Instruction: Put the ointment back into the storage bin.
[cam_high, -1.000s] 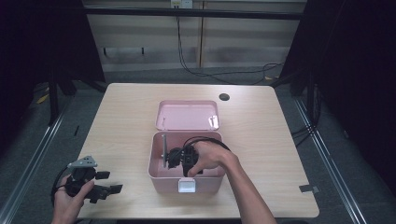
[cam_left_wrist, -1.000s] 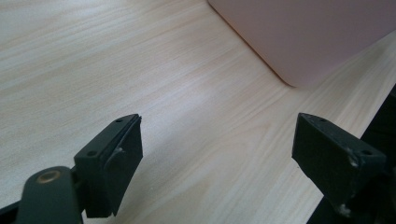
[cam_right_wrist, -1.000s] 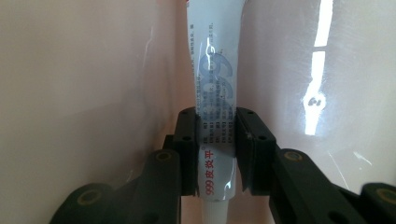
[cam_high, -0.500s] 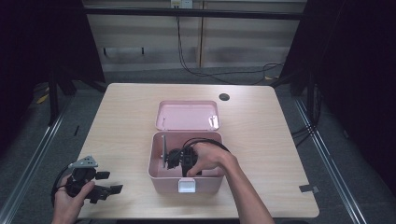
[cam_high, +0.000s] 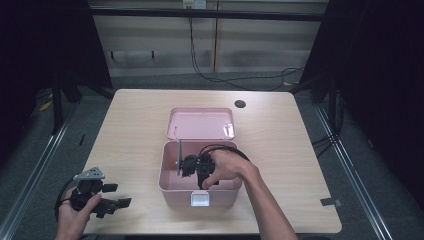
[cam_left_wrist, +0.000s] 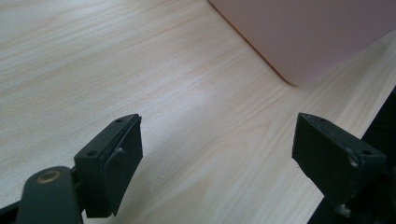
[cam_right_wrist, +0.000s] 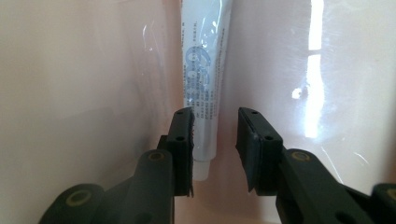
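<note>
Pink box (cam_high: 172, 182) — tube (cam_right_wrist: 205, 84) between parted jaws

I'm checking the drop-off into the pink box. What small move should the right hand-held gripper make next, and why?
Probably lift the right hand-held gripper straight up out of the pink box. Its jaws have just been opening, and a gap shows beside the white tube, which lies against the box's inside, seemingly released.

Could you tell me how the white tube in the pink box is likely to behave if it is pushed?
The tube looks glossy, so it may slide on the pink box's shiny floor. Its flattened body seems unlikely to roll. Being thin plastic, it probably dents under the right gripper.
</note>
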